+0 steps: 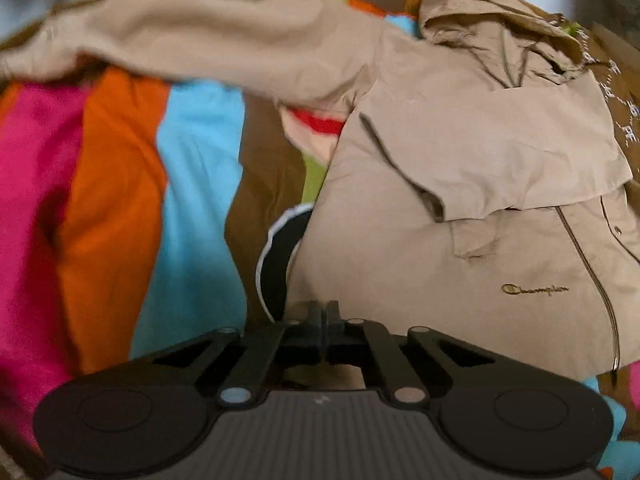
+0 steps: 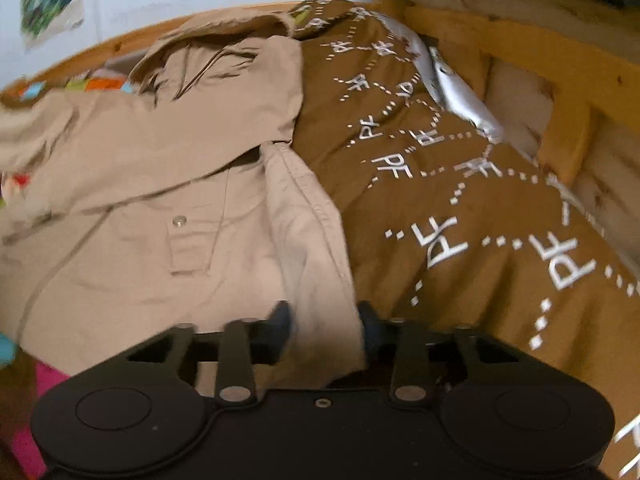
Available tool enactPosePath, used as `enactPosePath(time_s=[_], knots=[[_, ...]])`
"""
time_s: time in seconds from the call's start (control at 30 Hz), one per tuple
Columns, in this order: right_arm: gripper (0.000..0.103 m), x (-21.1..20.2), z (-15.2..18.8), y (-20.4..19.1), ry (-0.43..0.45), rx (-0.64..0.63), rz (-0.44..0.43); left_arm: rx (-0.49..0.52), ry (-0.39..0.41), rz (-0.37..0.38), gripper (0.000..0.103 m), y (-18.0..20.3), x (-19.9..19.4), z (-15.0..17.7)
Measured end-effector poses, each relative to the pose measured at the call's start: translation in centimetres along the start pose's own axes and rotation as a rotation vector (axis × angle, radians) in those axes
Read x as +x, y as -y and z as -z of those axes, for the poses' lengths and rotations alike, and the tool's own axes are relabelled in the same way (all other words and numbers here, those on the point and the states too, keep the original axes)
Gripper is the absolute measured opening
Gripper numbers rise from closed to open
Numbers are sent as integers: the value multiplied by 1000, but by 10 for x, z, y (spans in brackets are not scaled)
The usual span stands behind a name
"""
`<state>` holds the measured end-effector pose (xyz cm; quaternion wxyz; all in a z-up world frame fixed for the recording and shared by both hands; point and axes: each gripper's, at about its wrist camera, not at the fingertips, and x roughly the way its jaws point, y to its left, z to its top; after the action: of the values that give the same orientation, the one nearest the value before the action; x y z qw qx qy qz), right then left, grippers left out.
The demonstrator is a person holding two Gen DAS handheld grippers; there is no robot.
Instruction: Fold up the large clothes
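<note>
The beige hooded jacket (image 1: 460,184) lies front-up on the bed (image 2: 460,200), hood toward the wooden headboard edge, left tongs (image 1: 325,312) clenched empty, right tongs (image 2: 325,320) grasping its hem.

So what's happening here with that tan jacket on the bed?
A person with a handheld gripper in each hand is folding a tan hooded jacket spread over a striped bedspread and a brown patterned duvet. The right gripper has its jaws around the jacket's edge. The left gripper is shut and empty beside the hem. One sleeve stretches out sideways, not yet folded in.
</note>
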<state>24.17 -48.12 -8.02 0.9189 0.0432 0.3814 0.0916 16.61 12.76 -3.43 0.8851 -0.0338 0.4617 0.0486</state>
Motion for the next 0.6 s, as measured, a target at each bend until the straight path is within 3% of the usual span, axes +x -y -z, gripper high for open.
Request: enactPosePath(time_s=[0.1, 0.2, 0.33, 0.47, 0.6], knots=[[18, -11, -3, 4, 17, 92, -22, 32, 54, 11, 0, 5, -31, -2], [16, -39, -12, 9, 58, 183, -77, 39, 50, 67, 0, 4, -66, -4], [15, -91, -24, -2, 82, 147, -117, 71, -19, 104, 0, 5, -99, 10], [15, -137, -19, -7, 73, 105, -102, 90, -106, 122, 0, 1, -101, 36], [16, -147, 12, 2, 20, 117, -59, -2, -162, 151, 0, -15, -88, 39]])
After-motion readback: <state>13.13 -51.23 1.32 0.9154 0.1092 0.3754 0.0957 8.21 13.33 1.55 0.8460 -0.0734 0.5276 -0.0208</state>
